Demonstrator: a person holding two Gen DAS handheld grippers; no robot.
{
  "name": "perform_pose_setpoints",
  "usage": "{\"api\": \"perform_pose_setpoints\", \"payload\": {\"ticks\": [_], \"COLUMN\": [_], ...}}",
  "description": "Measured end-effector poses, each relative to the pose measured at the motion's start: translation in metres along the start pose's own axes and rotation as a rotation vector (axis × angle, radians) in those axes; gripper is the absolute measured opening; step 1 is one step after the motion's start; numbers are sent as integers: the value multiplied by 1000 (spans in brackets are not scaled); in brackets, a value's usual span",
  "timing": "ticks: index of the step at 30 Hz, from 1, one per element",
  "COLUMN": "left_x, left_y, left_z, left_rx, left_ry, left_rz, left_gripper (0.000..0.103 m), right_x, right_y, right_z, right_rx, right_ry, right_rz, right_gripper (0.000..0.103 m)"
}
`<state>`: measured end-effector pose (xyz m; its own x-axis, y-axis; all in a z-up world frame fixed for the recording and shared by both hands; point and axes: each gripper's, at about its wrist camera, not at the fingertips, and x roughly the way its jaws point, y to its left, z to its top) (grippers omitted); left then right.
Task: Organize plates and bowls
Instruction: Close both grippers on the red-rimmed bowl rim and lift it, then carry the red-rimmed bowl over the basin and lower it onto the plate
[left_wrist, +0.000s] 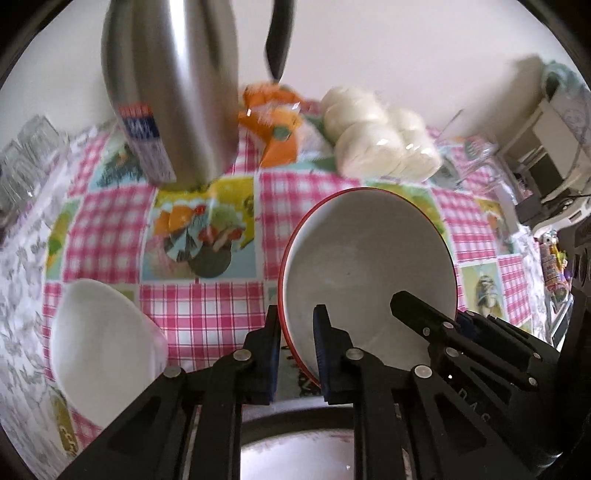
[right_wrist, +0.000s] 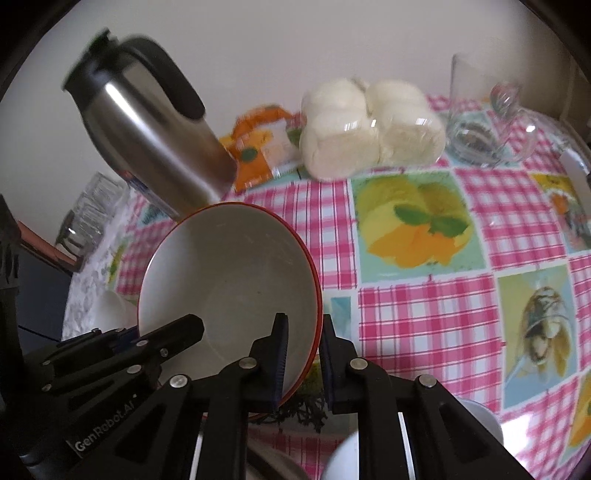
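Bowl (left_wrist: 365, 266) hangs tilted above the tabletop (left_wrist: 207, 306), both tongs clamped on its rim: left tongs (left_wrist: 295, 354) on one side, right tongs (right_wrist: 301, 354) opposite, probably to share its weight.

- 2 grippers: left gripper (left_wrist: 296, 354), right gripper (right_wrist: 303, 360)
- 1 red-rimmed bowl (left_wrist: 365, 266)
- 1 white bowl (left_wrist: 99, 343)
- 1 steel thermos jug (right_wrist: 147, 129)
- 1 pack of white rolls (right_wrist: 369, 129)
- 1 orange packet (right_wrist: 258, 147)
- 1 checked tablecloth (right_wrist: 424, 314)
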<state>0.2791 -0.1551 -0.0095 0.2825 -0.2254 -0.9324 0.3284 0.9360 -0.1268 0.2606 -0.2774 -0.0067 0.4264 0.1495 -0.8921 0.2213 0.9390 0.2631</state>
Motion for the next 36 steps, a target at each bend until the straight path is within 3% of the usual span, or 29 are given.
{"api": "perform_pose_setpoints", "payload": {"ticks": [10, 17, 27, 36], "left_x": [-79, -115, -129, -123], "left_y": [-28, -26, -18, -13], "left_z": [-32, -73, -127, -155], "left_rx": [70, 27, -26, -33], "left_ry": [-148, -232, -283, -293], "left_rz": [46, 14, 10, 43], "left_gripper": [18, 18, 18, 18], "right_x": [-82, -116, -130, -122], "right_y": [15, 25, 38, 44], "right_z": [-27, -62, -112, -143], "right_rx": [-30, -33, -35, -25], "right_ry": [-128, -172, -189, -191], "right_rz": [17, 35, 50, 47], "right_gripper": [18, 18, 18, 18]}}
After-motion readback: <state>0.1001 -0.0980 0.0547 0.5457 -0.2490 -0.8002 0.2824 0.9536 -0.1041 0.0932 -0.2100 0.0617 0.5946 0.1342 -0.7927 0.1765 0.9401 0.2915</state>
